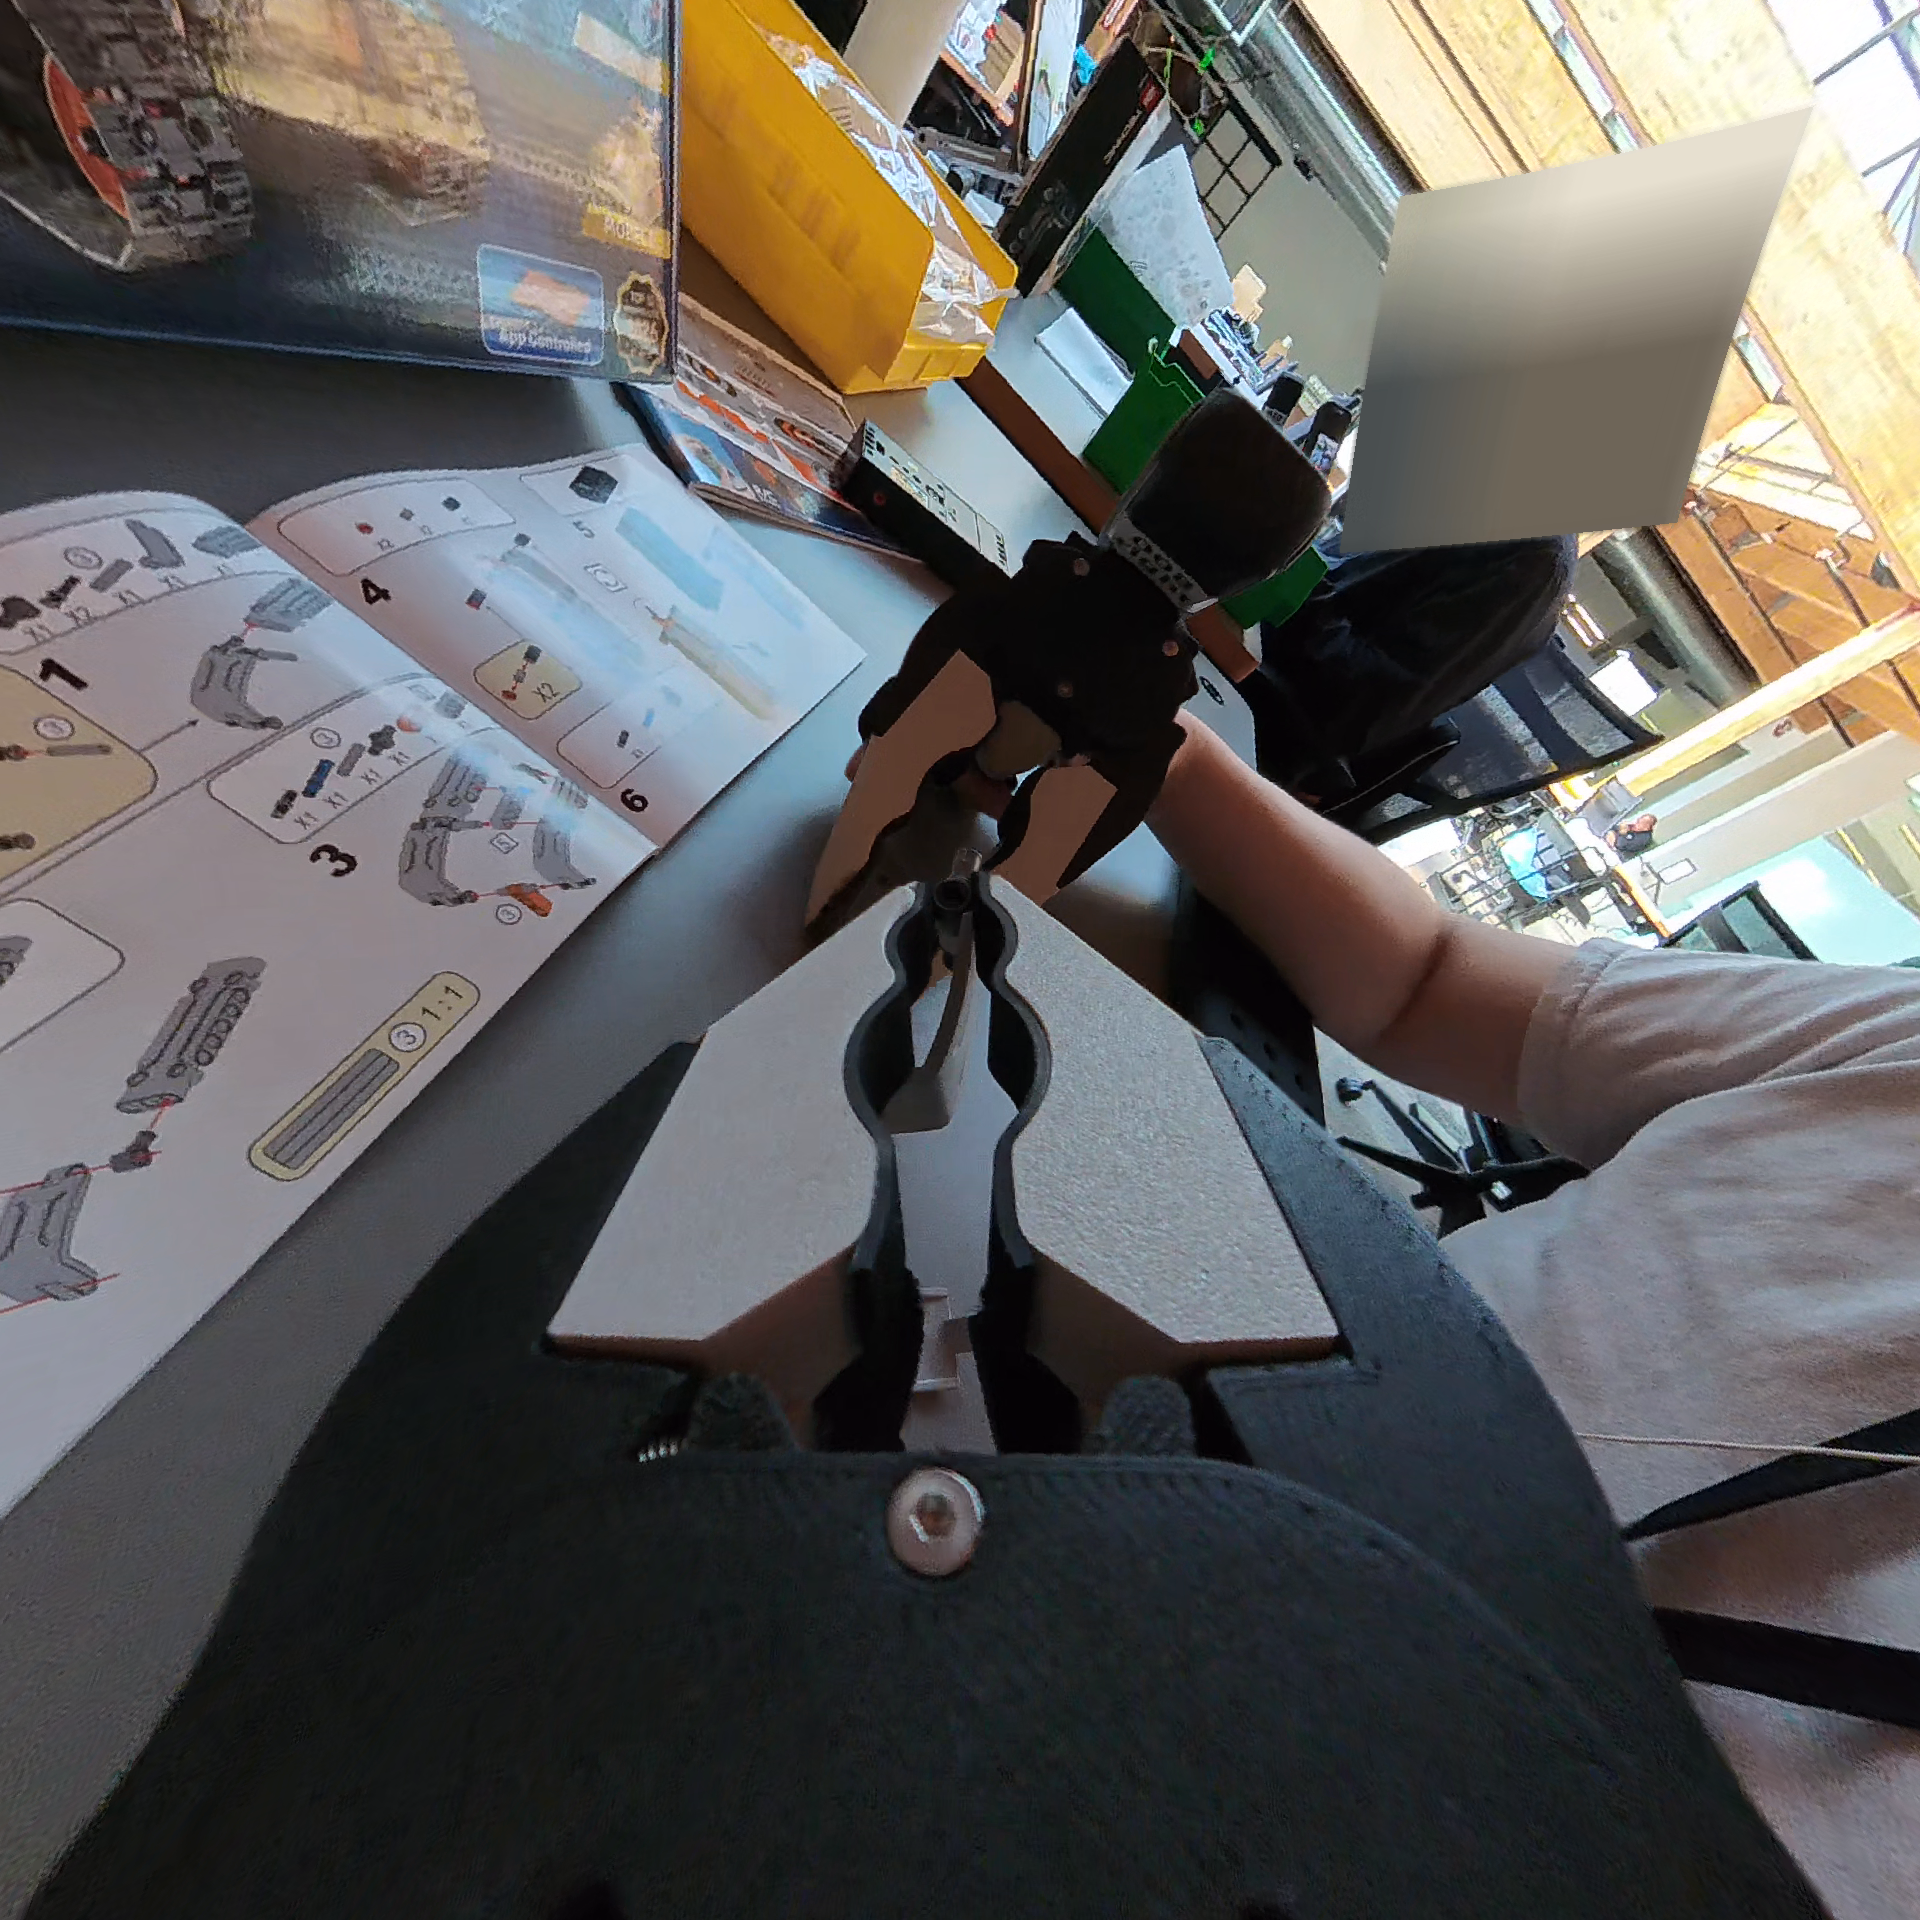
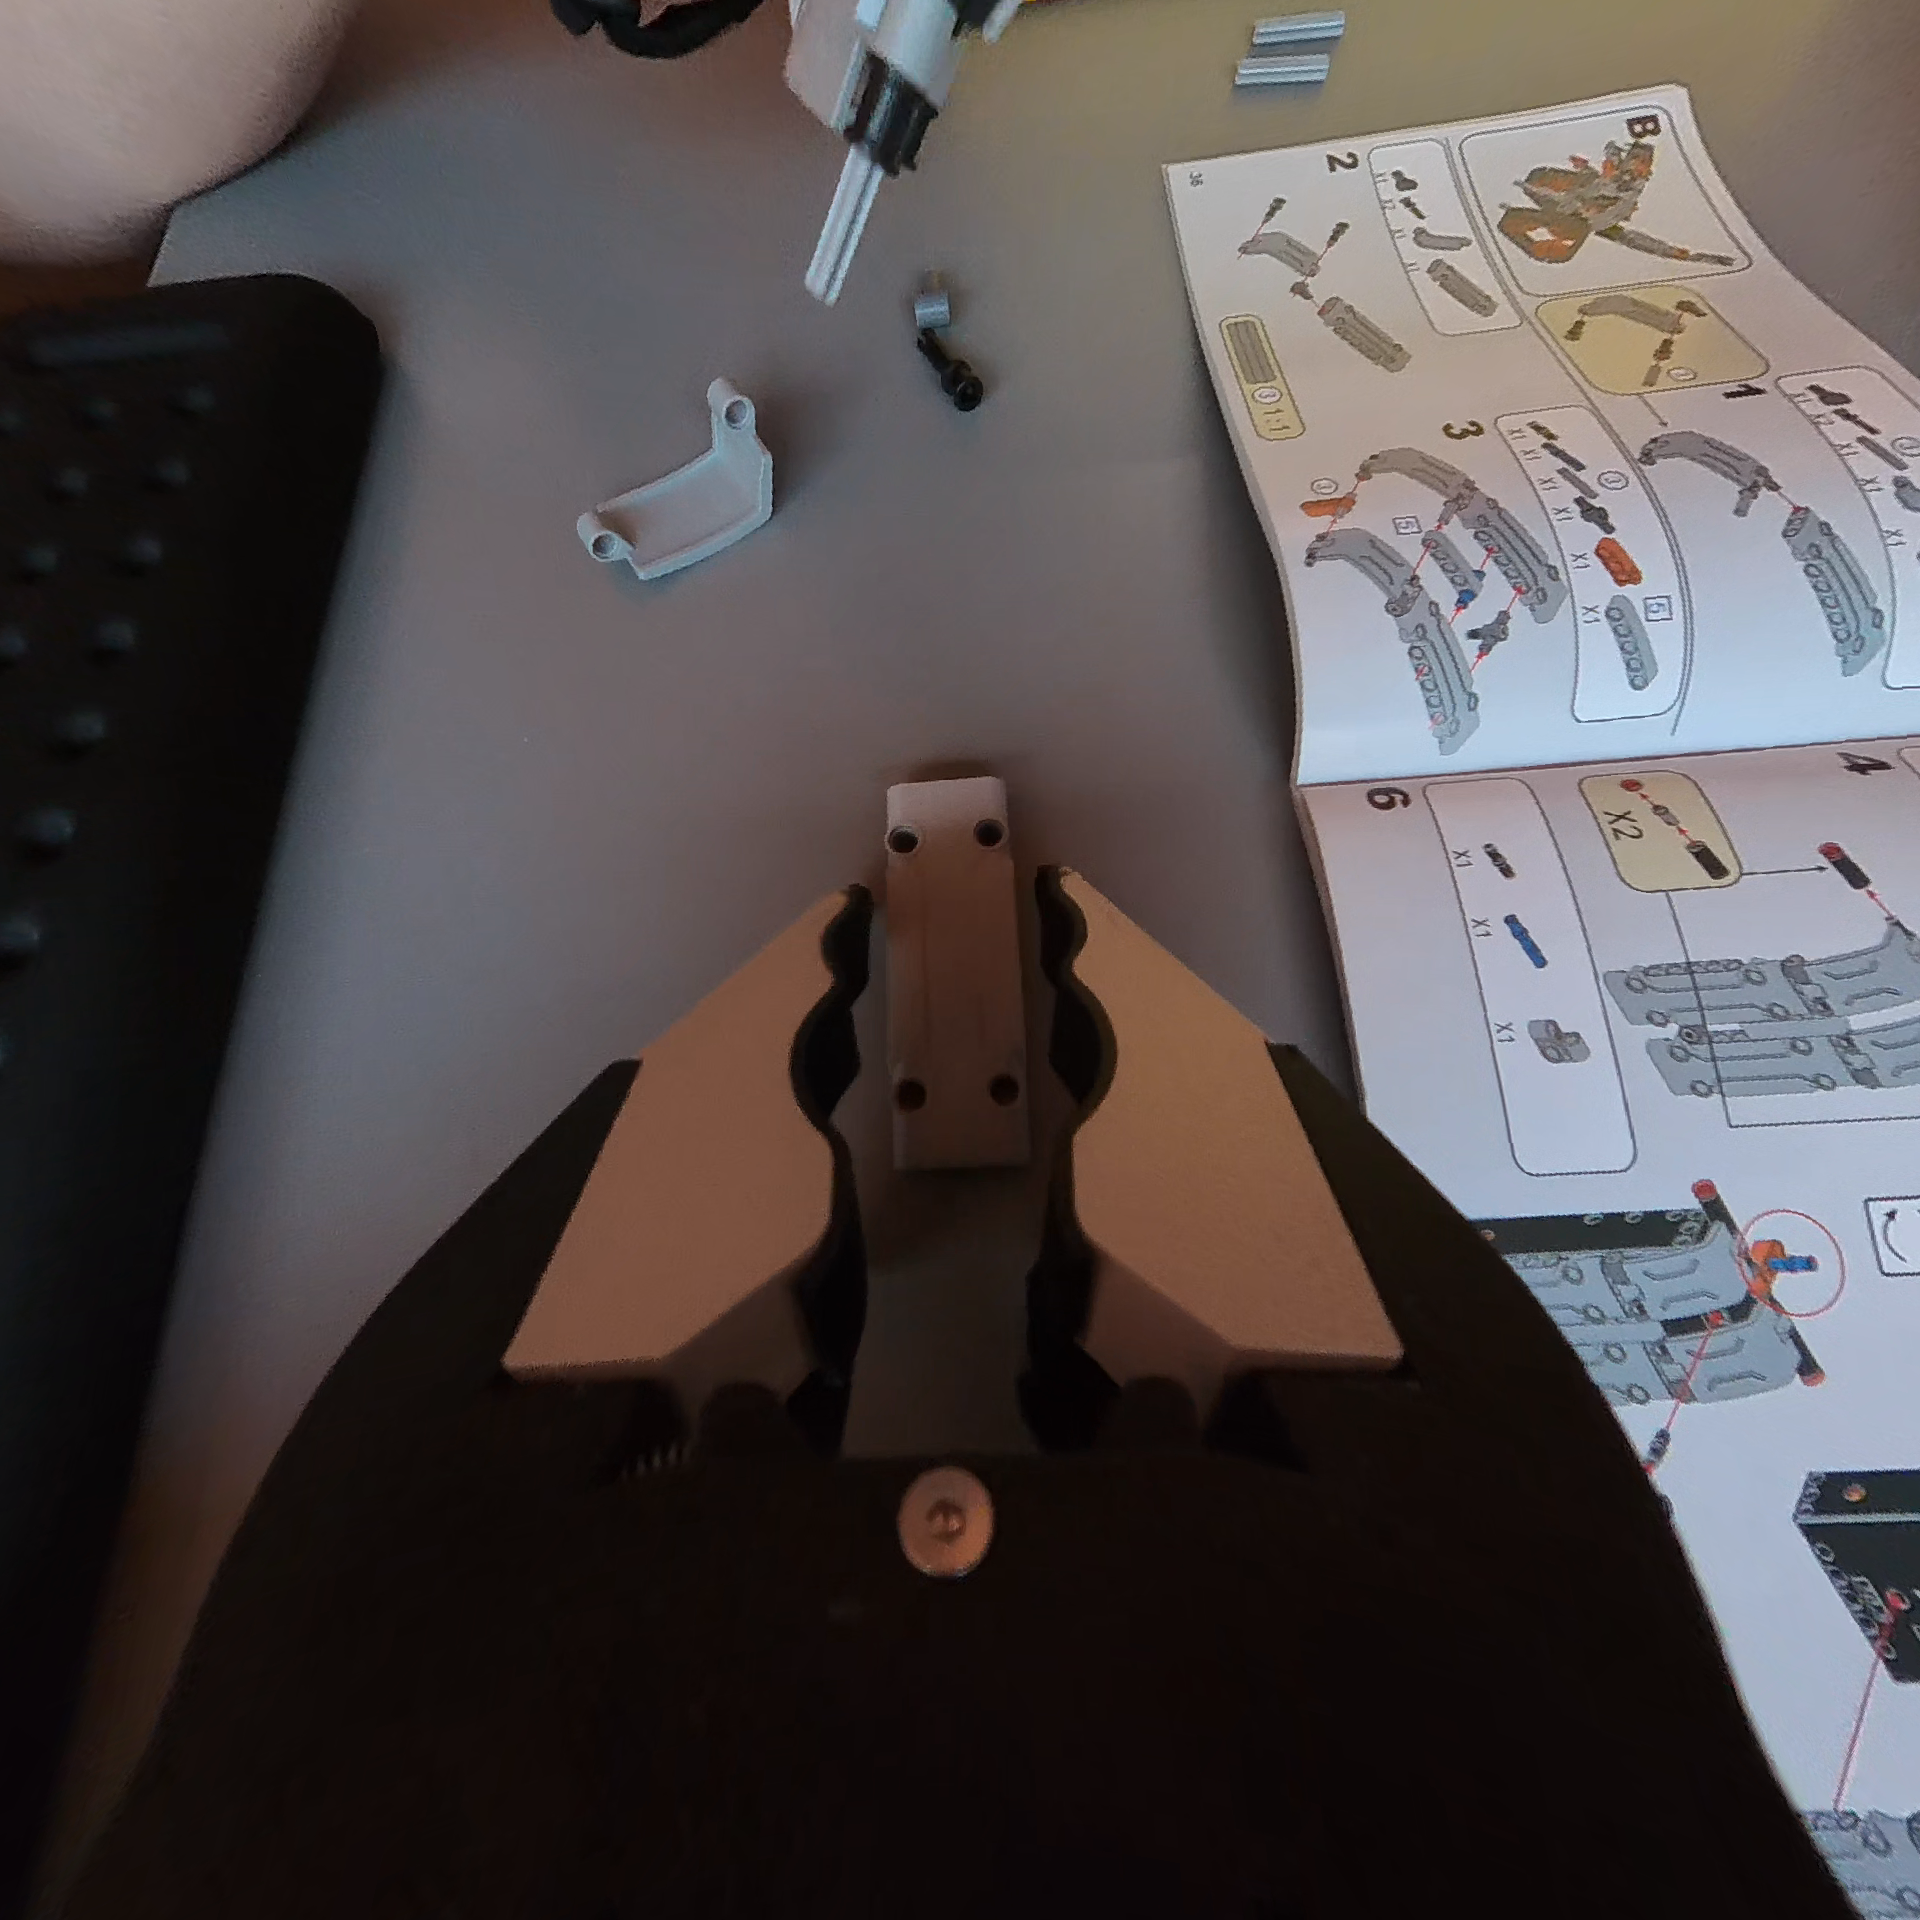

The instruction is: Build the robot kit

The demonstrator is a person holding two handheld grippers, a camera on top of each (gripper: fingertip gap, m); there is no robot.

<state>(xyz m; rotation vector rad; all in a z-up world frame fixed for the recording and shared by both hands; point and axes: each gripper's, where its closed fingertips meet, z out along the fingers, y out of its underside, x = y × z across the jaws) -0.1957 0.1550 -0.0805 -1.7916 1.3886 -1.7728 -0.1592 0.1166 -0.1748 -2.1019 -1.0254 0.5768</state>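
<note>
My left gripper [image 1: 951, 906] is shut on a slim grey curved piece [image 1: 935, 1049] with a small dark pin at its tip. My right gripper [image 2: 951, 883] is shut on a flat grey panel piece [image 2: 954, 997] with two holes at each end, held above the grey table [image 2: 623, 831]. In the left wrist view the right gripper [image 1: 940, 831] faces mine, just beyond my fingertips, held by a person's bare arm [image 1: 1351, 914]. A grey U-shaped panel [image 2: 686, 499], a small grey connector with a black pin [image 2: 943, 348] and two short grey bars [image 2: 1288, 52] lie loose ahead.
An open instruction booklet [image 2: 1558, 520] lies to the right; it also shows in the left wrist view [image 1: 312, 831]. A printed box [image 1: 364, 156] and a yellow bin [image 1: 821, 187] stand behind it. A black studded slab [image 2: 156, 727] lies left. A pale-and-black thing with a light bar [image 2: 847, 229] hangs at the top. Tip to tip, the grippers are about 11 cm apart. The black studded slab [image 2: 156, 727] sits 15 cm or so from the ends of my right fingers.
</note>
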